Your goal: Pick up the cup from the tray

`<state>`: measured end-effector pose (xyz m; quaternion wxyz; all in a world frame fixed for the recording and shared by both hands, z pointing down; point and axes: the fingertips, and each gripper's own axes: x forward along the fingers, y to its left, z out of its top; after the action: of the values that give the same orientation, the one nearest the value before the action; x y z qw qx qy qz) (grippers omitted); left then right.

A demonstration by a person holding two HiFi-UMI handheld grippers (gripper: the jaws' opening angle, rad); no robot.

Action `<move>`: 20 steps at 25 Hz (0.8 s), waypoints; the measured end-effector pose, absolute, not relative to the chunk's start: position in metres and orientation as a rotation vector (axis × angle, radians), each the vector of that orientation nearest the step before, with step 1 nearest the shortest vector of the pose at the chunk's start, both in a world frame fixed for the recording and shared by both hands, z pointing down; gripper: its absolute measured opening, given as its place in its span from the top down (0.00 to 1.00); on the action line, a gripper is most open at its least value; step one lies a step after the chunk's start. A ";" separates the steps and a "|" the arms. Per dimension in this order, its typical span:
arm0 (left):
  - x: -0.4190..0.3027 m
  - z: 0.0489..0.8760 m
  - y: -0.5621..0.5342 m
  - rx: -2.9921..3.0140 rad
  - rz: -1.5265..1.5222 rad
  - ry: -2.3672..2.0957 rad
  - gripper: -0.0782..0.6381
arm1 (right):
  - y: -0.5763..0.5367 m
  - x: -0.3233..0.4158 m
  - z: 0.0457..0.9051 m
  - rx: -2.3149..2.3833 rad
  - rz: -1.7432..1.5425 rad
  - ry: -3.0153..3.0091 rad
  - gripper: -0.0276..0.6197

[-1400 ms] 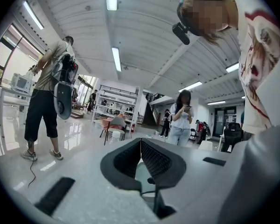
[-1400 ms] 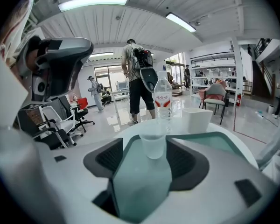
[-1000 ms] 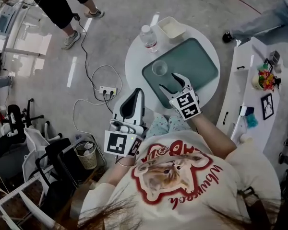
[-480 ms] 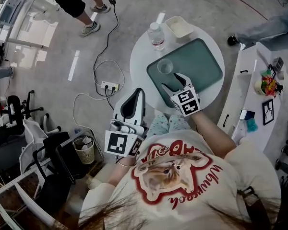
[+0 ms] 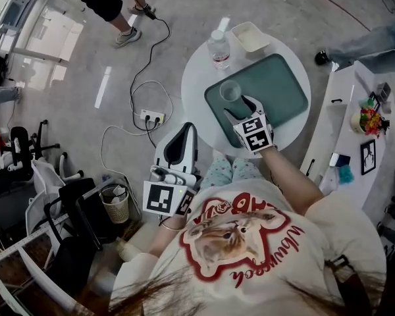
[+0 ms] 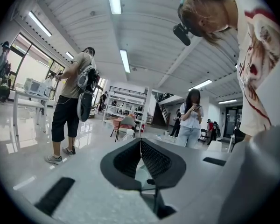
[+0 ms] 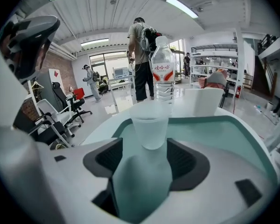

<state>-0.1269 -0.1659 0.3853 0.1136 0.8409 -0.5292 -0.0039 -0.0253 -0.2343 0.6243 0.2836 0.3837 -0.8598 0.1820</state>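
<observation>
Clear cup (image 5: 229,91) upright at 9 o'clock side of green tray (image 5: 283,84). Right claw (image 5: 240,105) spread, empty, tips just short of cup, at cup's 5 o'clock. Left claw (image 5: 186,131) pressed together, empty, off surface (image 5: 196,78), 7 o'clock.

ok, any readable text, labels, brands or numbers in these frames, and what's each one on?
"娃哈哈", as best it reads: small red characters on the water bottle label; the finer print below is too small to read.
Red lettering on the person's T-shirt: upside down and creased, not readable.
Left gripper and right gripper: black-and-white square patterns only, no words or numbers.
</observation>
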 end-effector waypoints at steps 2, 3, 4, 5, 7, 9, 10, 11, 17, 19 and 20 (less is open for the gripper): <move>-0.127 0.385 -0.165 2.467 -0.010 -1.551 0.87 | -0.237 -0.024 0.627 1.035 0.495 -2.292 0.54; -0.127 0.386 -0.165 2.467 -0.009 -1.549 0.87 | -0.238 -0.024 0.628 1.035 0.500 -2.289 0.54; -0.127 0.386 -0.165 2.466 -0.008 -1.546 0.87 | -0.239 -0.024 0.629 1.035 0.506 -2.285 0.54; -0.127 0.387 -0.165 2.463 -0.007 -1.542 0.87 | -0.239 -0.024 0.630 1.034 0.511 -2.282 0.54; -0.127 0.390 -0.163 2.458 -0.003 -1.534 0.87 | -0.241 -0.024 0.632 1.037 0.517 -2.274 0.54; -0.128 0.390 -0.162 2.458 0.000 -1.532 0.87 | -0.242 -0.025 0.635 1.041 0.521 -2.268 0.54; -0.129 0.390 -0.161 2.459 0.002 -1.533 0.87 | -0.243 -0.025 0.636 1.042 0.522 -2.266 0.54; -0.129 0.390 -0.162 2.459 0.003 -1.533 0.87 | -0.245 -0.026 0.637 1.042 0.521 -2.264 0.54; -0.133 0.389 -0.162 2.455 0.003 -1.541 0.87 | -0.249 -0.028 0.639 1.054 0.521 -2.250 0.54; -0.132 0.389 -0.160 2.456 0.000 -1.542 0.87 | -0.250 -0.026 0.640 1.060 0.531 -2.241 0.54; -0.132 0.389 -0.160 2.456 -0.002 -1.543 0.87 | -0.250 -0.025 0.641 1.060 0.538 -2.237 0.54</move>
<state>-0.1321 -0.1598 0.3889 0.1201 0.8407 -0.5281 -0.0006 -0.0253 -0.2504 0.6406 0.2995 0.3993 -0.8425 0.2027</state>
